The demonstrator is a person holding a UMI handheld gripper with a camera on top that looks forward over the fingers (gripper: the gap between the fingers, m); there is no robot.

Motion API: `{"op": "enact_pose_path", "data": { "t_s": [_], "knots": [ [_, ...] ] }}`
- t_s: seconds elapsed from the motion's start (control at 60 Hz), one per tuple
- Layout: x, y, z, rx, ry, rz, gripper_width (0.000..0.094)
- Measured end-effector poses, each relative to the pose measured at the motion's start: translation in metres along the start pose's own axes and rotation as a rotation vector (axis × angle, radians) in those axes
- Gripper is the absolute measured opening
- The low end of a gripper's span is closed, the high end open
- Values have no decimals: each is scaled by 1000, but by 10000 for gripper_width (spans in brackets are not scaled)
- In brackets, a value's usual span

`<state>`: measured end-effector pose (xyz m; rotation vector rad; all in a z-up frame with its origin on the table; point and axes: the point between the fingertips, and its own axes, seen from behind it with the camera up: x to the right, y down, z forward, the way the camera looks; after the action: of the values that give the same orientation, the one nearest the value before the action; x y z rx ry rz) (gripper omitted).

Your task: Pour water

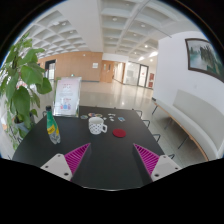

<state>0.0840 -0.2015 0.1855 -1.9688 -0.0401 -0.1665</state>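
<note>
Gripper view shows the gripper (106, 160) with fingers spread and nothing between them, above a dark matte tabletop (100, 150). Pouring looks unstarted: the slim green plastic bottle (52, 127) stands well ahead to the left, the white patterned ceramic mug (96, 125) beyond the fingers, beside a flat red round coaster (119, 132).

One green bottle (52, 127), one white mug (97, 126), one red coaster (119, 132), one sign (66, 97).
</note>
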Motion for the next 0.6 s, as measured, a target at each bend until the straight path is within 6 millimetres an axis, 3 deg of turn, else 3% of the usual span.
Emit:
{"op": "enact_pose_path", "data": {
  "t_s": [0.183,0.333,0.467,0.6],
  "knots": [
    [14,19,-1,-20,24,-58,855],
    [-4,39,-2,-18,26,-83,855],
    [-59,49,-5,4,-41,-62,860],
    [-147,39,7,56,-148,-80,858]
  ]
}}
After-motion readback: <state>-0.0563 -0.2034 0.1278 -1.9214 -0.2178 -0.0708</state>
